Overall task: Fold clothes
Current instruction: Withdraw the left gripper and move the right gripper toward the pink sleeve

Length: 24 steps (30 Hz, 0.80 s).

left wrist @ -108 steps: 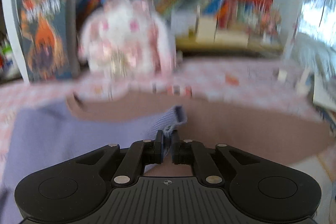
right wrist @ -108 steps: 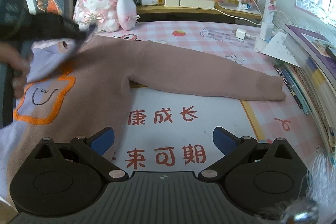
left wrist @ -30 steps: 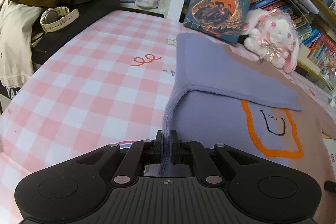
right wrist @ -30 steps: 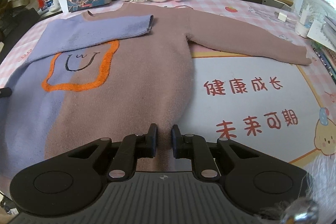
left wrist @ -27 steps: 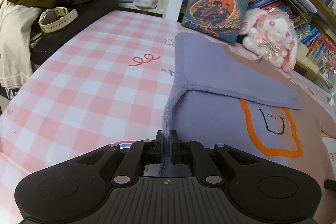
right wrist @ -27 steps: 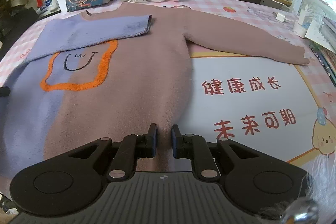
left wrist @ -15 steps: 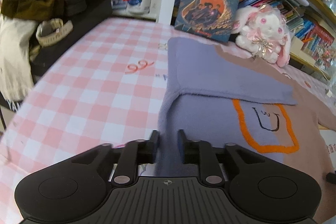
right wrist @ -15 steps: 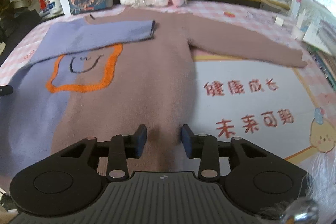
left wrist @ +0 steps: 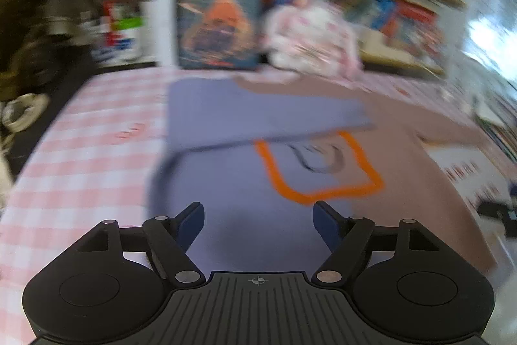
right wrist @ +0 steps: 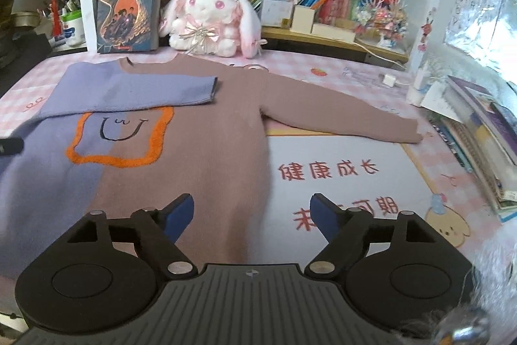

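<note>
Sweater, purple-and-brown knit with an orange square (right wrist: 181, 131), is lying flat mid-frame, purple sleeve (right wrist: 135, 89) folded across; we are seeing both left gripper (left wrist: 258, 223) and right gripper (right wrist: 252, 214) just spreading wide, gripping nothing.

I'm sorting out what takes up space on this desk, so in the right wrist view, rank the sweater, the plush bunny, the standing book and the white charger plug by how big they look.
Largest to smallest as they appear:
1. sweater, by far
2. standing book and plush bunny, too alike to rank
3. white charger plug

The sweater also lies nearest the camera, which enlarges it.
</note>
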Each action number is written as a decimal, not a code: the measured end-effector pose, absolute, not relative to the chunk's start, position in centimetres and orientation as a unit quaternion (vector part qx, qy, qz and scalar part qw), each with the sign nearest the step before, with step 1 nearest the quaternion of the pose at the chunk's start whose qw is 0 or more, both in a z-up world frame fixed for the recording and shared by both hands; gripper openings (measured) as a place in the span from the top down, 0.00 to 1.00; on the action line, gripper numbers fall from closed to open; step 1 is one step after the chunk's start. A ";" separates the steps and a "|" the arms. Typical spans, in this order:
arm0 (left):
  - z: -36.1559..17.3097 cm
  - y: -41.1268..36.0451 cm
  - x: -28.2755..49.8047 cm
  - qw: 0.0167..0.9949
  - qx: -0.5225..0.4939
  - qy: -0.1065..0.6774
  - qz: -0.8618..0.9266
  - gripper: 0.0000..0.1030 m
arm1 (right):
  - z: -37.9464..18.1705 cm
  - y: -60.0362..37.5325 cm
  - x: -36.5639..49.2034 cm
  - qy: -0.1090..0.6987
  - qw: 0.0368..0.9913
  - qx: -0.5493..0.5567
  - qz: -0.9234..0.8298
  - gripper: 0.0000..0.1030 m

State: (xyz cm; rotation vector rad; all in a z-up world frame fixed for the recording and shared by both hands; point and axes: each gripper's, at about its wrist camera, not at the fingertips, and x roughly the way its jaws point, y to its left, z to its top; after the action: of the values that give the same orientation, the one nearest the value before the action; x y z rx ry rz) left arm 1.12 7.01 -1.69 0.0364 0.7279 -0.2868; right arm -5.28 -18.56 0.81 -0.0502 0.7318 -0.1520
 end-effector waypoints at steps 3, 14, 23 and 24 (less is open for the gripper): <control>-2.1 5.6 0.6 0.917 0.038 0.360 -0.166 0.26 | 0.8 -18.7 -6.5 0.361 0.928 -0.024 -0.087 0.24; -2.8 2.7 0.6 0.907 0.055 0.364 -0.204 0.21 | 0.4 -21.3 -8.4 0.372 0.918 0.002 -0.138 0.23; -3.1 0.1 1.6 0.911 0.050 0.373 -0.170 0.21 | 0.1 -24.7 -6.4 0.373 0.920 0.011 -0.124 0.22; -3.2 -0.2 1.7 0.911 0.049 0.375 -0.164 0.21 | 0.1 -25.3 -6.0 0.373 0.920 0.013 -0.122 0.22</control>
State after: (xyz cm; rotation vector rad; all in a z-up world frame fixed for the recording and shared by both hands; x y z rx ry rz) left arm 1.73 -0.24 -3.20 0.1003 0.7723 -0.3381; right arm -6.04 -25.26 0.06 0.0261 0.7657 -0.2503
